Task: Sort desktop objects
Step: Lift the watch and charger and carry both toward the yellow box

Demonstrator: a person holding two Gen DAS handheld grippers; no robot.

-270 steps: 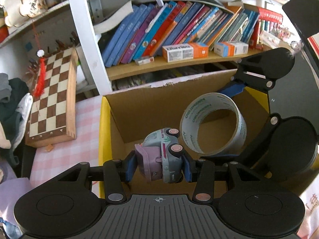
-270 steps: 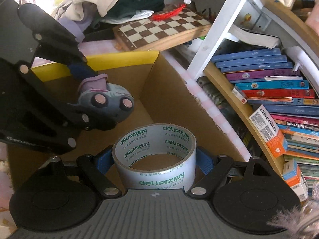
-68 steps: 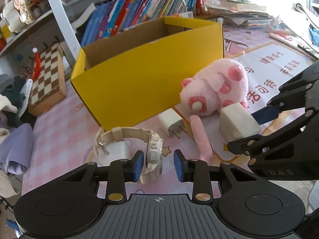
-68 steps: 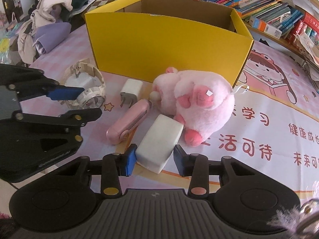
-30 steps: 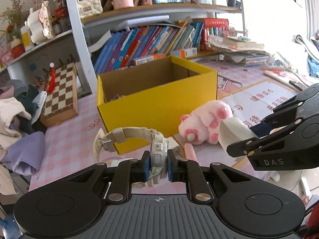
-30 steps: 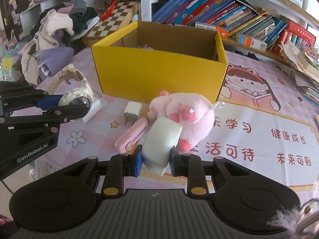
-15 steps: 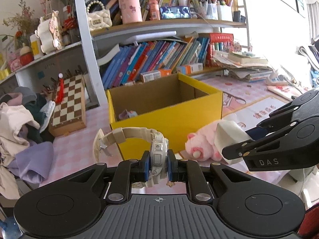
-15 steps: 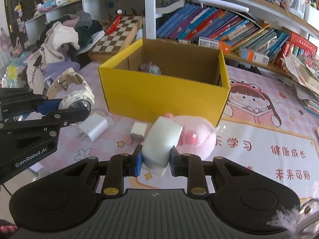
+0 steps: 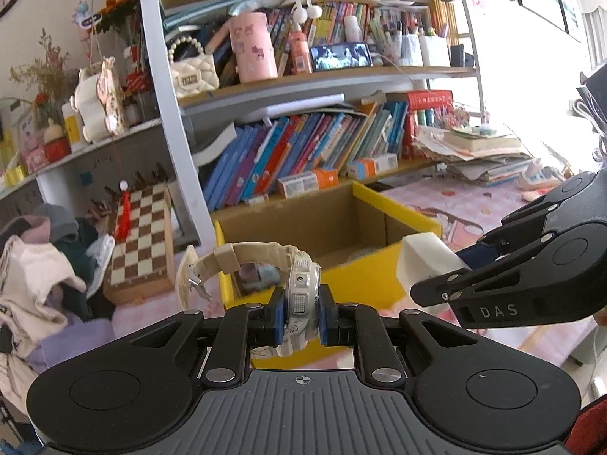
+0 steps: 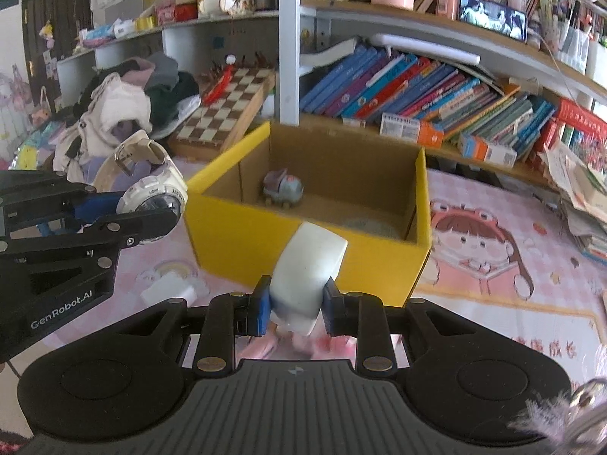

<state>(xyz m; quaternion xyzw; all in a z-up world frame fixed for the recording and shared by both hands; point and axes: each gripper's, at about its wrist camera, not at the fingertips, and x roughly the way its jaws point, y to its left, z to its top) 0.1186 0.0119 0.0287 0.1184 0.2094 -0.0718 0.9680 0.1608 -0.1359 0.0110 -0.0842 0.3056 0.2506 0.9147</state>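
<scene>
1. The left gripper [image 9: 301,316] is clamped tight on the case of a chunky cream-white plastic wristwatch [image 9: 299,288]; its 2 blue pads press the case sides, and the strap loops up and away to the left, clear of the table.
2. The right gripper [image 10: 296,309] has its jaws closed narrowly on a rounded white plastic block, likely a charger or power bank [image 10: 309,265], which sticks up and forward from the pads.
3. Both loads hang in the air just short of the open yellow cardboard box [image 10: 303,250], watch to the left and block near the front wall's middle.
4. Inside the box lie a small grey-and-purple toy car [image 10: 283,186] and a greyish round shape I cannot identify, so part of the sorting looks done.
5. Left on the pink patterned table mat [image 10: 493,303] are a small white plug adapter [image 10: 169,292] and something pink and blurred below the right jaws.
6. My judgement: roughly halfway. These 2 items need carrying over the rim and releasing, then the remaining loose pieces follow.
</scene>
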